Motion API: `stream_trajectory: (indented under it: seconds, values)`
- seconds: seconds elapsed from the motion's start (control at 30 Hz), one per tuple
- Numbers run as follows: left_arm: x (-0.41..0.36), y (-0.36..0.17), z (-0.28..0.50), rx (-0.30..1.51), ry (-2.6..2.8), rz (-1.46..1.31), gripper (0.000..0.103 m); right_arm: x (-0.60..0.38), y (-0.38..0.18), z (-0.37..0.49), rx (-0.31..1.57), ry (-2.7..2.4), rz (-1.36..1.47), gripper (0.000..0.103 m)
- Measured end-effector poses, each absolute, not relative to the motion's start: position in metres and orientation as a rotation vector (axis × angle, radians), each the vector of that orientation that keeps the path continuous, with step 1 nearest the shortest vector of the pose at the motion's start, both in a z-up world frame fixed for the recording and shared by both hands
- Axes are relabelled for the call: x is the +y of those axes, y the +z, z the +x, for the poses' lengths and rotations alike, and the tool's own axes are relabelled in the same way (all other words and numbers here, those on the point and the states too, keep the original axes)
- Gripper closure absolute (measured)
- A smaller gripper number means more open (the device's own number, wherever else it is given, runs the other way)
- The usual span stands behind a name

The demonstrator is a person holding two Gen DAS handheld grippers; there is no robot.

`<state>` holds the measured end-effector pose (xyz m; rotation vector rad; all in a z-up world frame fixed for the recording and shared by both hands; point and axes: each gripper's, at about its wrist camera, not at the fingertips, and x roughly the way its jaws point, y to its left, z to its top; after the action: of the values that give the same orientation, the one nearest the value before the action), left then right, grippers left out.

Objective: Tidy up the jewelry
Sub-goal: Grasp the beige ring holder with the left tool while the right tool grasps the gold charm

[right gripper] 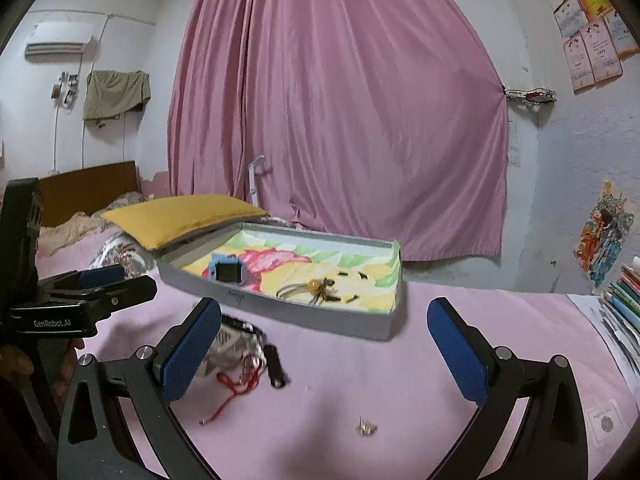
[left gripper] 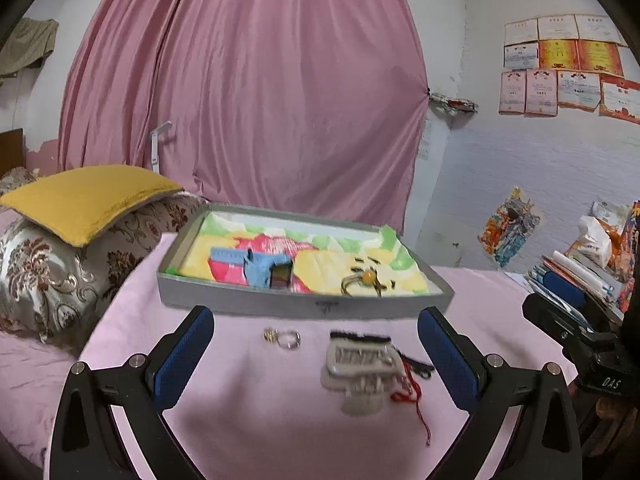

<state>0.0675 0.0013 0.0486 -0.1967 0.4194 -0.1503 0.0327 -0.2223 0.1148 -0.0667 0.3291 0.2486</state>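
A shallow grey box (left gripper: 280, 306) lined with a colourful cloth sits on the pink sheet. In it lie a blue watch (left gripper: 266, 268) and a bracelet with an orange bead (left gripper: 366, 280). In front of the box are two rings (left gripper: 282, 338), a silvery clip-like piece (left gripper: 362, 364) and a red string (left gripper: 416, 404). My left gripper (left gripper: 316, 316) is open above them and holds nothing. My right gripper (right gripper: 324, 308) is open too, short of the box (right gripper: 304, 316). Below it lie the red string (right gripper: 236, 384), a small black piece (right gripper: 276, 364) and small metal studs (right gripper: 366, 428).
A yellow pillow (left gripper: 88, 196) lies on a floral cushion (left gripper: 52, 276) left of the box. A pink curtain (left gripper: 248, 92) hangs behind. Books (right gripper: 624, 300) are stacked at the right edge of the bed. A small clear packet (right gripper: 606, 422) lies near the right gripper.
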Motion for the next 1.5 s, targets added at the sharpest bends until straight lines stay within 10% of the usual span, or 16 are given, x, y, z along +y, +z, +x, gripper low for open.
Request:
stream_trajectory:
  seconds: [0.67, 0.9, 1.5]
  values:
    - [-0.024, 0.003, 0.094, 0.753, -0.218, -0.168, 0.001, -0.254, 0.068, 0.042, 0.673, 0.231, -0.083, 0.003]
    - [-0.039, 0.004, 0.105, 0.797, -0.203, -0.108, 0.001, -0.255, 0.058, 0.047, 0.711, 0.245, -0.002, 0.037]
    - [-0.050, 0.006, 0.132, 0.833, -0.224, -0.109, 0.016, -0.244, 0.045, 0.056, 0.750, 0.180, 0.006, 0.076]
